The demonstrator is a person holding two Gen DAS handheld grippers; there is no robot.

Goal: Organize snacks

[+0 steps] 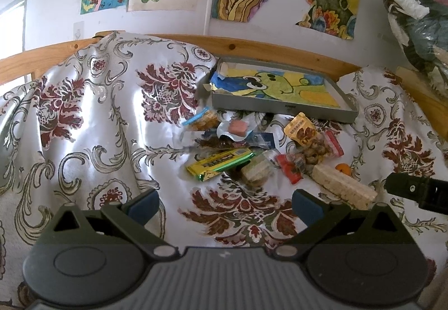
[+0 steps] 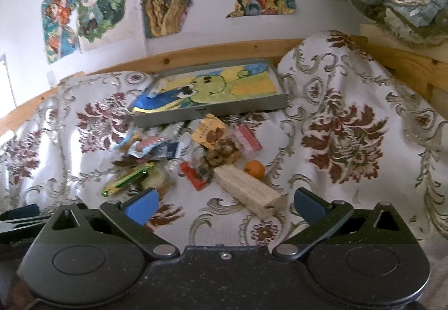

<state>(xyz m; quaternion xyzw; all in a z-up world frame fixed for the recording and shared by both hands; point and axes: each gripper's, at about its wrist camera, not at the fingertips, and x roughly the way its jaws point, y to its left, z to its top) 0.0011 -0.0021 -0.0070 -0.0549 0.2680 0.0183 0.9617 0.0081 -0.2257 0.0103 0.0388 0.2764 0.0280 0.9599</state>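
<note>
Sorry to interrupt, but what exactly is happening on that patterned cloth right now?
A person is about to sort snacks. A heap of wrapped snacks lies on the floral cloth, in front of a grey tray that holds only a drawing. Both tools, left and right, hover open and hold nothing. The right one is nearest the pale wafer block.

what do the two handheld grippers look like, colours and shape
Both match. The left gripper has a ribbed grey body, two round dark discs at its sides, black angular linkage arms with silver pivot pins, and blue pads on its fingertips. The right gripper looks the same but with a darker, speckled body and a small screw at centre. No cables, sleeves or hands show.
</note>
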